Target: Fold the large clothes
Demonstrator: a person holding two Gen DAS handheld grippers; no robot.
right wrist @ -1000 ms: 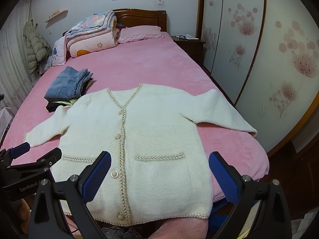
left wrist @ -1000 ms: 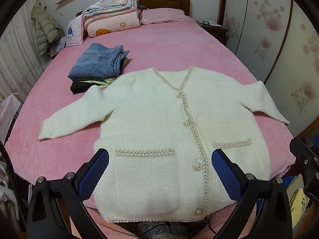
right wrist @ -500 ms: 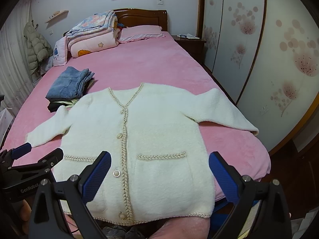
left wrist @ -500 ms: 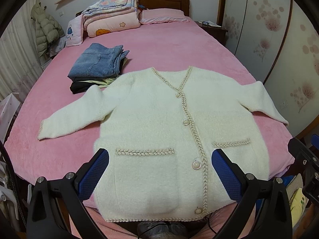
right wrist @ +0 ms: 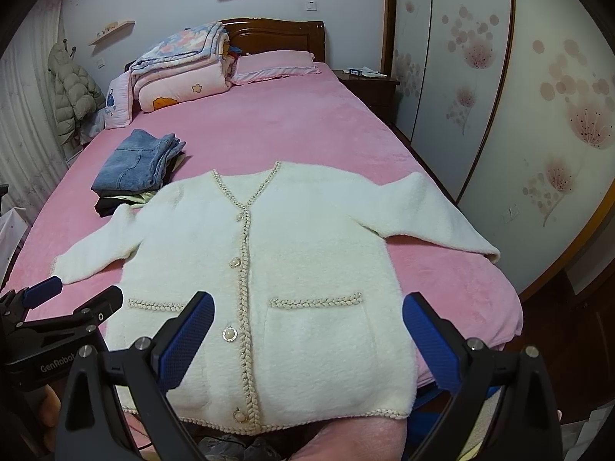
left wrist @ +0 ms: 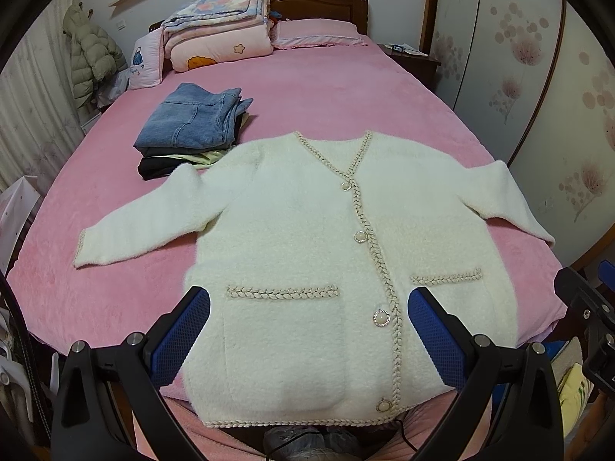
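A cream fluffy cardigan lies flat and buttoned on the pink bed, both sleeves spread out to the sides, its hem at the near edge. My left gripper hovers open above the left pocket and hem, holding nothing. My right gripper hangs open above the right pocket, also empty. The left gripper's body shows at the lower left of the right wrist view.
A stack of folded clothes with jeans on top sits past the cardigan's left sleeve. Folded quilts and pillows lie at the headboard. A wardrobe flanks the bed's right side, with a nightstand behind.
Both views have shifted only slightly; the cardigan lies as before and both grippers stay open.
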